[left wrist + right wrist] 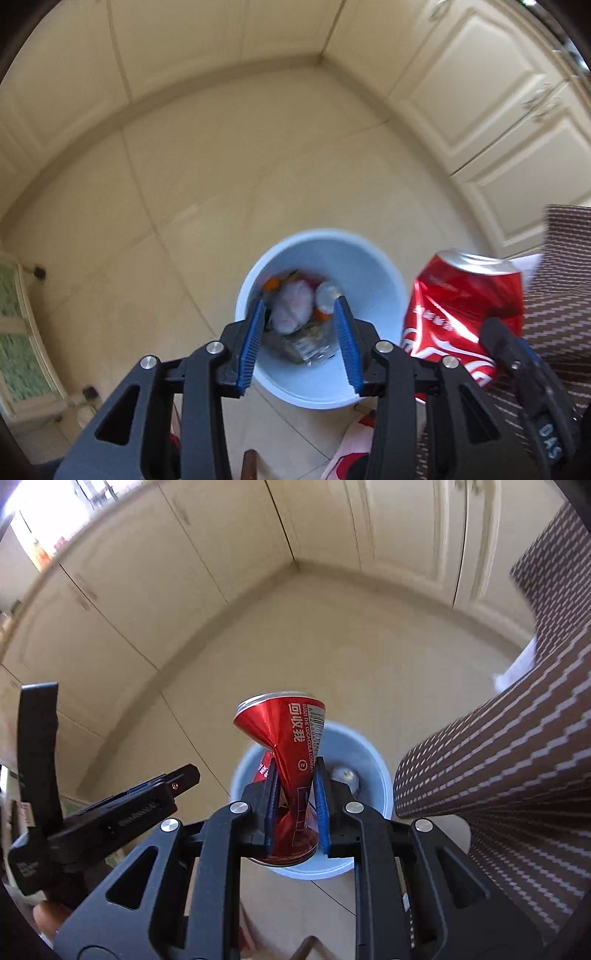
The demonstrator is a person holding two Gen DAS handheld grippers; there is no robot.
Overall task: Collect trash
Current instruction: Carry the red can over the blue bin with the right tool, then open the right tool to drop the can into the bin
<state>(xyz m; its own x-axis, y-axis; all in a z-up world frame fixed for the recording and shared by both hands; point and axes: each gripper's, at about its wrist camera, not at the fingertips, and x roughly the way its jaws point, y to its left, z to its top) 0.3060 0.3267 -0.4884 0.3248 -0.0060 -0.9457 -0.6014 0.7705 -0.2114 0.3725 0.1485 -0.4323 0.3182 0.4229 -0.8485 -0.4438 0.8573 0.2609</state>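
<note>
One crushed red cola can (pixel 291 771) sits in the centre of your right wrist view, pinched at its dented waist between the blue pads (pixel 320 805) of your right gripper (pixel 295 805), its silver rim pointing toward the top of the frame. Behind and below it in the picture stands the pale blue bin (pixel 373 771), so you are holding the can above the bin's open mouth. In your left wrist view the same can (pixel 461 314) appears at the right edge, just beside the bin (pixel 354 258), which already holds crumpled wrappers and scraps (pixel 295 314). Your left gripper (pixel 301 339) is spread wide with nothing between its pads, hanging over the bin opening. Cream floor tiles (pixel 221 184) surround the bin, with cream cabinet doors (pixel 498 110) at upper right and a brown patterned cloth (pixel 517 757) along the right side.
</note>
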